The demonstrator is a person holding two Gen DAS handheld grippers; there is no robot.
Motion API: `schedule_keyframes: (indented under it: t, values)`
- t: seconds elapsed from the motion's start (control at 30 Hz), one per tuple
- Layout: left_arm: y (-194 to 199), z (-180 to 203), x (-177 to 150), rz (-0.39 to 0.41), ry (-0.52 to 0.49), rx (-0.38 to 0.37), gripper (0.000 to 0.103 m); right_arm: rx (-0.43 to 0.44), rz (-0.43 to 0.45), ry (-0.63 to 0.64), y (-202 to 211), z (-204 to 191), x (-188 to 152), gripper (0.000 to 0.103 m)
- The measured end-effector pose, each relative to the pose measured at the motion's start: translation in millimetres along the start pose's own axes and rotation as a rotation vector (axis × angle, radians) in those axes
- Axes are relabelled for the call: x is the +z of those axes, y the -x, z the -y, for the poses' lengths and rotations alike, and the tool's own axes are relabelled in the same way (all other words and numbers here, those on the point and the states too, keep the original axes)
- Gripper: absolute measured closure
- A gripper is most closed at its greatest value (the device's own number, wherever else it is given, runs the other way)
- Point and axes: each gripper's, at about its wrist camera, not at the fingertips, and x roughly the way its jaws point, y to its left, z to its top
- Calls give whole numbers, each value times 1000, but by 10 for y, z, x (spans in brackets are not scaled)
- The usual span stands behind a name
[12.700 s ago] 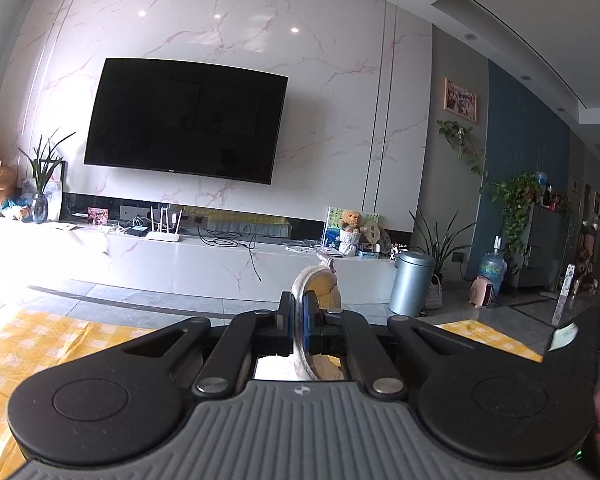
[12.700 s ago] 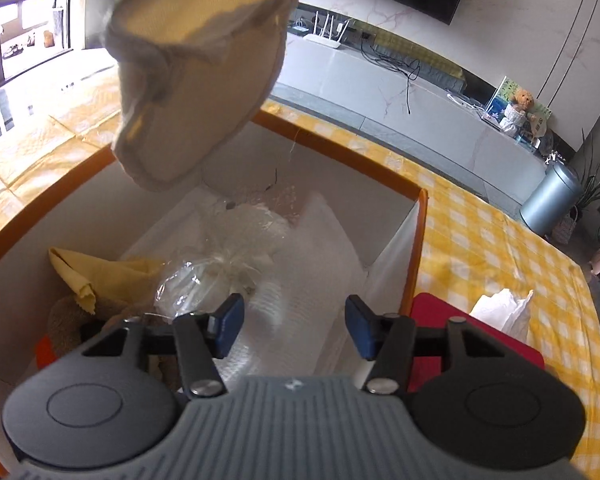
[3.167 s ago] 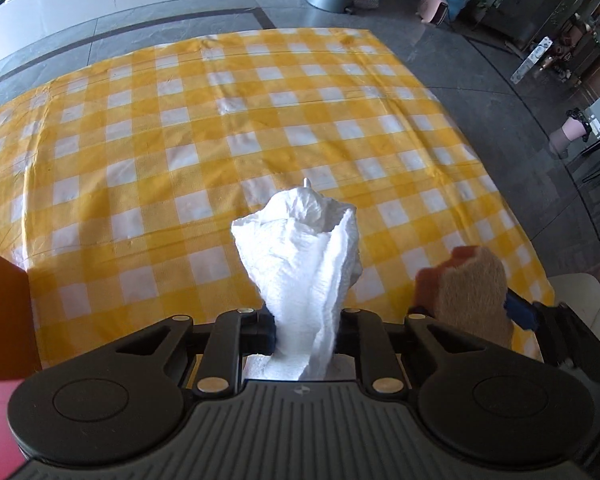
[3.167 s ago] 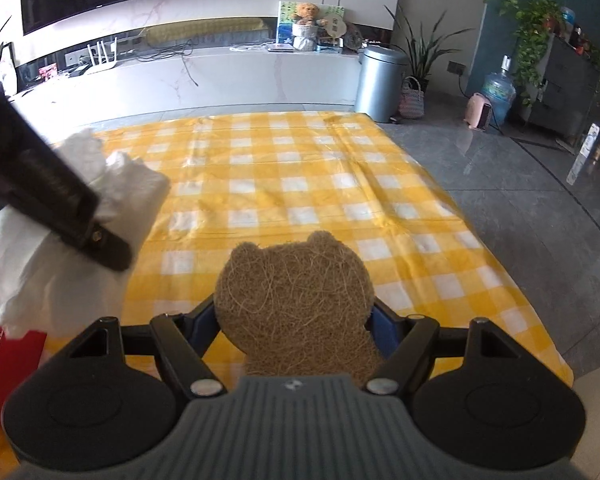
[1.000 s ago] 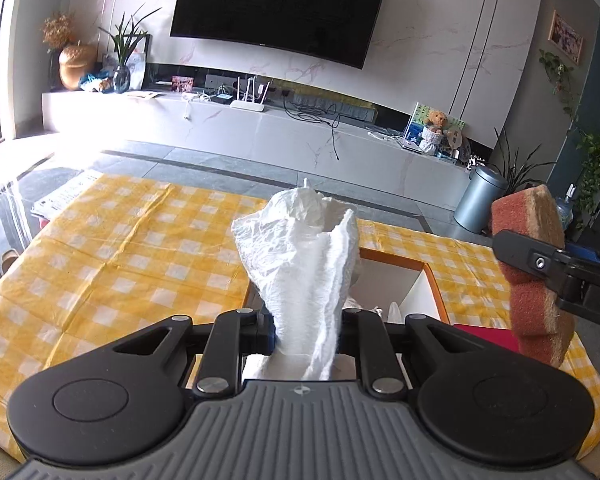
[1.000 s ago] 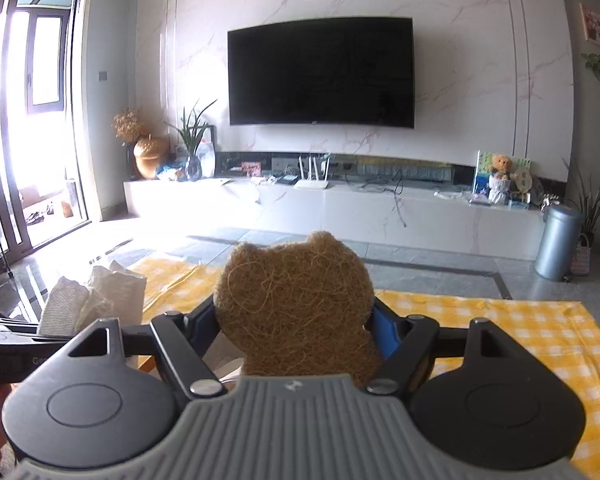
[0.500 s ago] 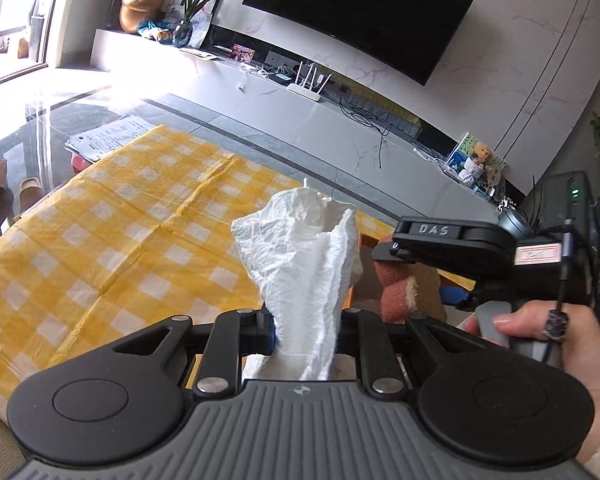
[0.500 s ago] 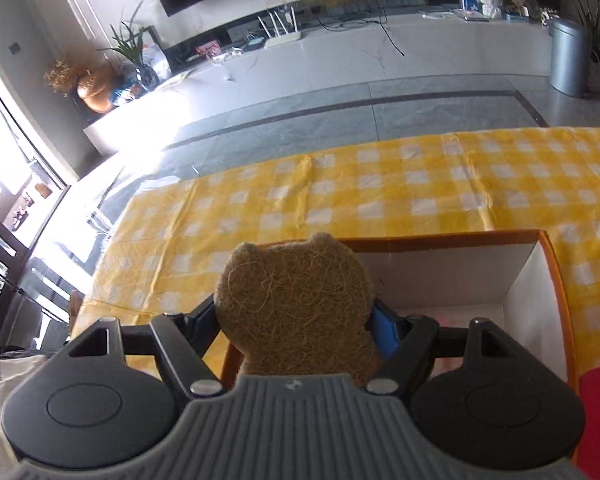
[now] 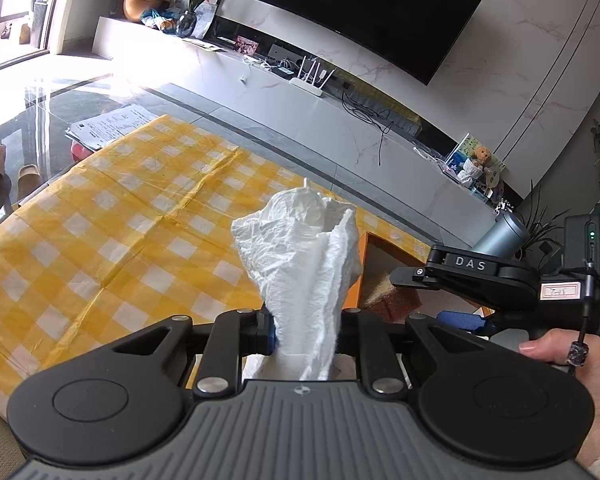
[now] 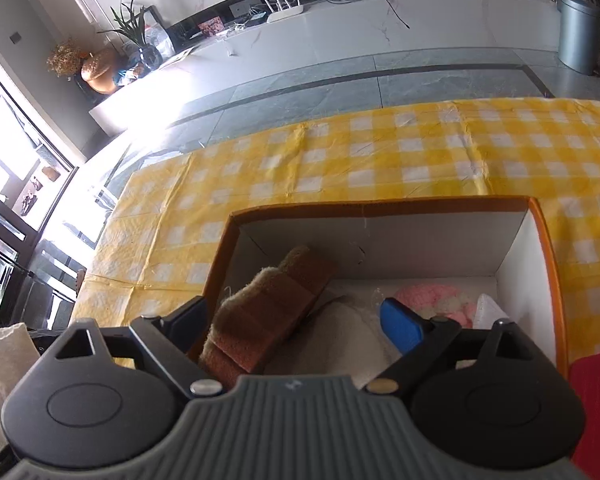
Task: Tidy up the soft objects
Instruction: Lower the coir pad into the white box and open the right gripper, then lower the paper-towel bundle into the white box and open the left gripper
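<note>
Yellow checked cloth covered the desk point(image 10: 420, 152), and the orange box point(image 10: 540, 240) sat right under your right gripper point(image 10: 300, 320). Its fingers were spread wide, so the brown sponge point(image 10: 268, 312) was let go; it leaned against the left finger, tipping into the box beside a pink fluffy thing point(image 10: 432, 294) near the blue right fingertip. That spot makes sense, because soft things belong in there. Your left gripper point(image 9: 306, 336) had its fingers squeezed on the white tissue point(image 9: 304, 264), which stuck up past the fingertips, likely waiting its turn.
</note>
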Motion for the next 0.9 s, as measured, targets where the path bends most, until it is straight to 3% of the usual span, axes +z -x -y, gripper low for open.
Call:
schedule_keyframes:
  t: [0.07, 0.17, 0.27, 0.33, 0.4, 0.5, 0.83, 0.9]
  values:
    - [-10, 10, -12, -4, -2, 2, 82, -43, 47, 88, 95, -51, 10, 45]
    - [-30, 24, -28, -13, -7, 5, 82, -104, 82, 180, 46, -158, 33, 65]
    - [-45, 31, -36, -18, -18, 10, 82, -118, 28, 267, -227, -264, 13, 80]
    - [-50, 27, -36, -22, -20, 15, 82, -193, -32, 318, -406, -309, -67, 80]
    - [-60, 12, -34, -24, -13, 19, 82, -234, -17, 353, -470, -318, -157, 80]
    - [-94, -7, -27, -31, 3, 25, 82, -212, -4, 403, -458, -379, -247, 76]
    - [-124, 57, -73, -39, -29, 29, 81, -342, 62, 513, -549, -522, -470, 75]
    - [-108, 78, -79, -37, -35, 8, 82, -330, 90, 509, -490, -534, -455, 75]
